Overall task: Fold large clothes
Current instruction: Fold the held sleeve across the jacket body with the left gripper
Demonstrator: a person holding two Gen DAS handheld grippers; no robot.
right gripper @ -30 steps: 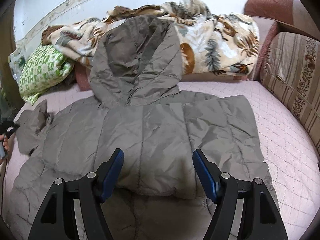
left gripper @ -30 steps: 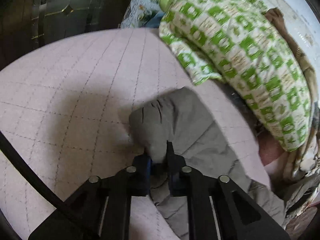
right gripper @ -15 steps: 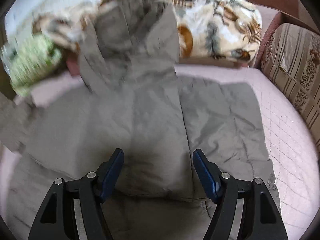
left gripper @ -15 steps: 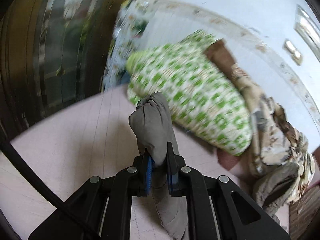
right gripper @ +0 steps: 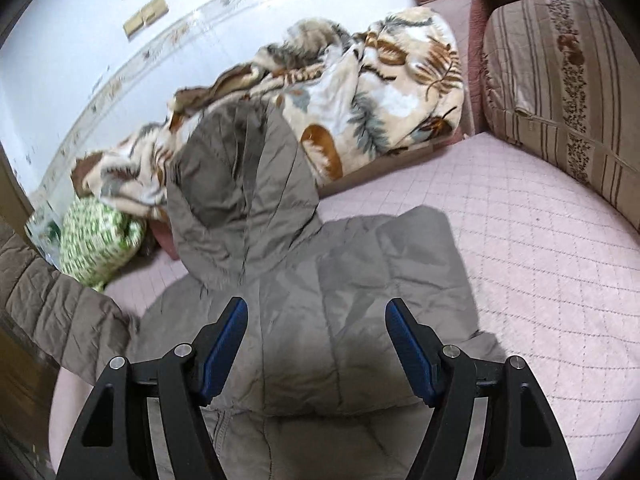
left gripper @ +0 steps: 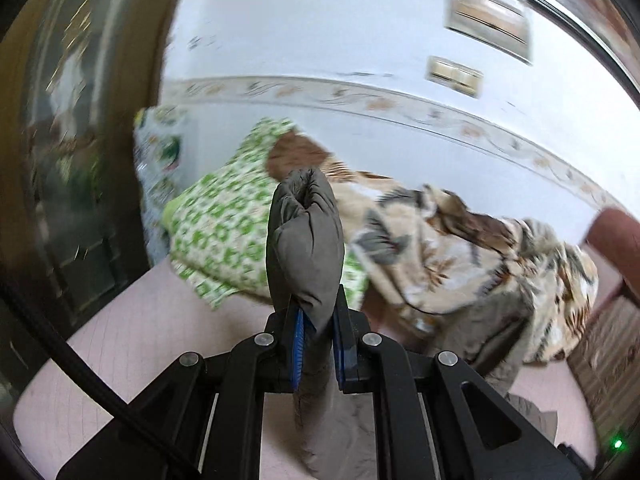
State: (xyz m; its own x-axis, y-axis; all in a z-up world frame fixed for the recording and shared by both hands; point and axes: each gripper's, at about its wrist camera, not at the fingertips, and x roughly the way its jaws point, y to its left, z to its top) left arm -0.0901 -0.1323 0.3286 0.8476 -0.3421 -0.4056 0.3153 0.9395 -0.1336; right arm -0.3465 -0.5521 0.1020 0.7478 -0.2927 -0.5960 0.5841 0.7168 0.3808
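Observation:
A grey-brown hooded puffer jacket (right gripper: 320,296) lies spread on the pink quilted bed, its hood (right gripper: 240,184) resting up against a blanket. In the left wrist view my left gripper (left gripper: 316,344) is shut on the jacket's sleeve cuff (left gripper: 306,240), which stands up bunched above the pads, high over the bed. The lifted sleeve (right gripper: 52,312) shows at the left edge of the right wrist view. My right gripper (right gripper: 316,344) hovers open over the jacket's body with nothing between its blue pads.
A leaf-patterned blanket (right gripper: 360,88) and a green-and-white pillow (right gripper: 96,240) are piled along the wall. A striped cushion (right gripper: 560,80) stands at the right. A dark wooden cabinet (left gripper: 72,160) borders the bed's left side. Pink quilt (right gripper: 540,264) lies bare to the right.
My left gripper has risen well off the bed with the sleeve cuff in it, and the view swung up toward the wall. The right gripper drifted and rolled slightly over the jacket, still open.

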